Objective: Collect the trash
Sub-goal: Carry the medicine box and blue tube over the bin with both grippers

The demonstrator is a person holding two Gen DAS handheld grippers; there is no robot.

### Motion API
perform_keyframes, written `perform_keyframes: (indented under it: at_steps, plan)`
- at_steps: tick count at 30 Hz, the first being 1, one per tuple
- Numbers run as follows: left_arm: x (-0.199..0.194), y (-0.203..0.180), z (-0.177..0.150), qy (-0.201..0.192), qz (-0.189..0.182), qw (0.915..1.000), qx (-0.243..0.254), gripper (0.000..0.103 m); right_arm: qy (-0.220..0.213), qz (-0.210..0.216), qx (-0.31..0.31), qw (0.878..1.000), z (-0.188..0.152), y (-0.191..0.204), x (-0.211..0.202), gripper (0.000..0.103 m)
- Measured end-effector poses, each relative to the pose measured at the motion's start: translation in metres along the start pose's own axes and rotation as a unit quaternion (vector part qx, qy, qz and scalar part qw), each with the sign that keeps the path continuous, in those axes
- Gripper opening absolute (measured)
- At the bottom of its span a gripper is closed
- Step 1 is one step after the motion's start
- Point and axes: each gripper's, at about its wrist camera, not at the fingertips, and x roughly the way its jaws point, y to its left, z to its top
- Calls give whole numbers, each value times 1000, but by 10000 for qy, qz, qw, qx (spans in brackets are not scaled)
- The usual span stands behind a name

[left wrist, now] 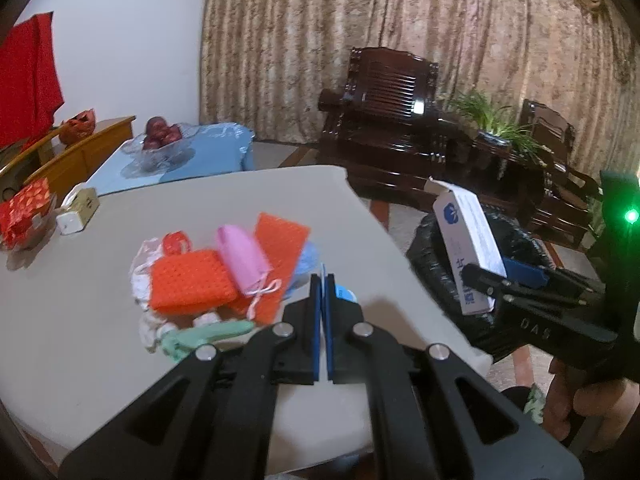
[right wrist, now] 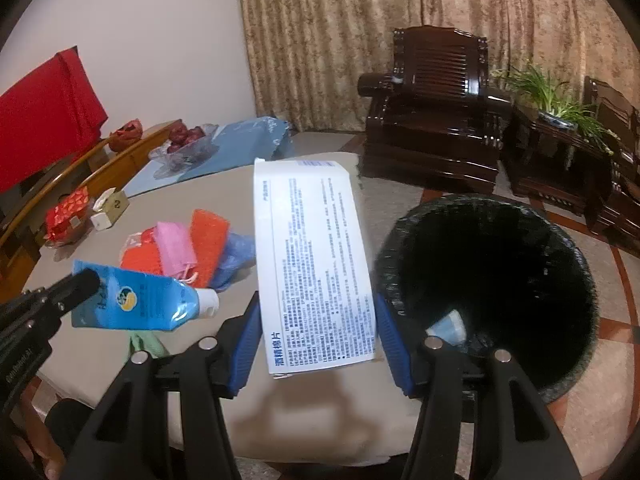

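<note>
While the right gripper (right wrist: 316, 340) clamps its blue pads on the long sides of a white printed box (right wrist: 314, 268), the box stands between the beige table (right wrist: 224, 200) and the black-lined trash bin (right wrist: 492, 296), just beside the bin's rim. In the left wrist view the same box (left wrist: 466, 240) projects upward from the right gripper (left wrist: 500, 276), in front of the bin (left wrist: 432, 264).

The left gripper (left wrist: 323, 280) has its jaws fully closed, with only a thin blue edge visible between the pads. The right wrist view shows that edge to be the flat end of a blue tube (right wrist: 136, 300) with a white cap, pinched by the left gripper (right wrist: 86, 284) and held above the table, on the side away from the bin.

Inside the bin, a pale blue and white item (right wrist: 448, 326) lies against the near wall.

A pile remains on the table, farther from the bin than the box: an orange textured pad (left wrist: 192, 280), a pink drawstring pouch (left wrist: 242, 260), a second orange piece (left wrist: 280, 240), a blue crumpled bag (right wrist: 236, 252), and a mint-green item (left wrist: 200, 336) at the pile's near edge. A small cream box (left wrist: 78, 210) and a red patterned package (left wrist: 26, 210) sit at the table's far side from the bin.
</note>
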Motion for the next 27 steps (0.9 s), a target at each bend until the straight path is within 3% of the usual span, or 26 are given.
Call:
perform_keyframes:
  at_steps: [10, 27]
  plan:
    - [24, -53, 17, -25, -301, 9993, 231, 1, -98, -307, 168, 9993, 2, -38, -15, 54]
    - [75, -151, 41, 86, -817, 9942, 695, 1, -84, -1035, 479, 9934, 6, -143, -32, 54]
